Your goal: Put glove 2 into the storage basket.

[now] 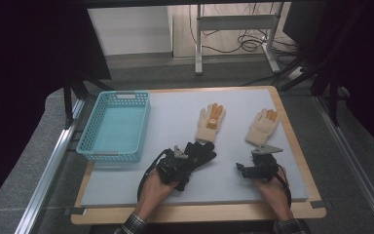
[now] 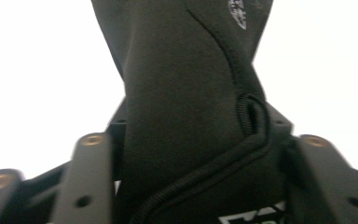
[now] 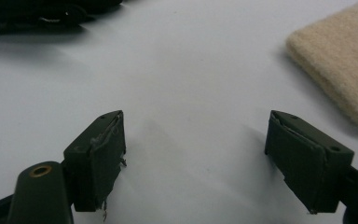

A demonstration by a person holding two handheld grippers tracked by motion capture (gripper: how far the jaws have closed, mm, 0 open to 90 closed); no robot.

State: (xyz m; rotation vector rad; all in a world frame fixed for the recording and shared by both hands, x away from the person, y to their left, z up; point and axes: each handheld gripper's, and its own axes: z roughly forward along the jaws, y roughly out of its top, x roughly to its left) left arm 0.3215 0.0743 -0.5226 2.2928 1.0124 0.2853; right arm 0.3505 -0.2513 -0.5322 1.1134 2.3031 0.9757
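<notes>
a lab-like recording room: a bench (image 1: pixel 292 161) with a pale mat, metal rails at each side of it, dark curtains flanking it, and loose cables (image 1: pixel 246 44) on the floor beyond it.

My left hand-held gripper (image 1: pixel 187 157) sits low at the near edge, forearm coming in from below, its jaws clamped on a black glove (image 2: pixel 186 116). My right hand-held gripper (image 1: pixel 251 165) rests to the right, its jaws apart with nothing between them
</notes>
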